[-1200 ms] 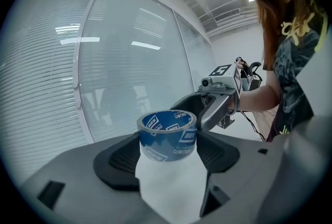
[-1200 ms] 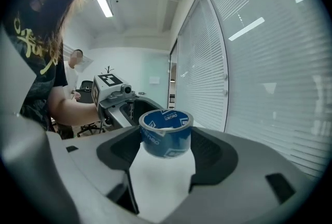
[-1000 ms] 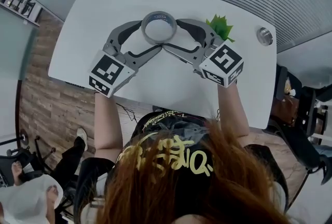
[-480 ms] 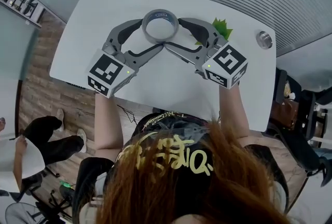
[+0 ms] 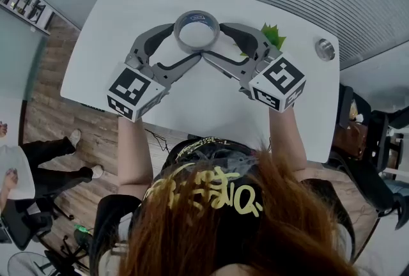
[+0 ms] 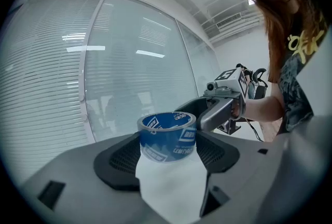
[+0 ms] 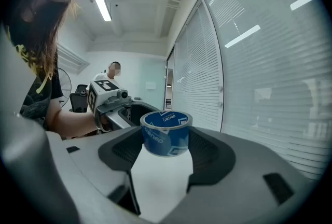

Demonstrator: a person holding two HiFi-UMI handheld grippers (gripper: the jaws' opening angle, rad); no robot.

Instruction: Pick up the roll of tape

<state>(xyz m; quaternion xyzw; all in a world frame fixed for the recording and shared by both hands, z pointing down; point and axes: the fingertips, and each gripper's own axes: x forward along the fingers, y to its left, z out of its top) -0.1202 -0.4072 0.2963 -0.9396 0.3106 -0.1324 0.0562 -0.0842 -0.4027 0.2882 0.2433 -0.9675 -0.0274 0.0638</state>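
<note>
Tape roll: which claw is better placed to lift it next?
Left, probably. The tape roll sits between the left claw's pads, touching both. The right claw's jaws also straddle it but have just been closing, so that grip looks less settled.

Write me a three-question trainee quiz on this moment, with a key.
1. Which thing stands between the jaws of both the left gripper and the right gripper? A) a mug B) the roll of tape C) a marker pen
2. True or false: the green plant lies beside the right gripper.
3. What colour is the tape's wall?
Key: 1 B; the right gripper's jaws have just been closing on it. 2 True. 3 Blue.
</note>
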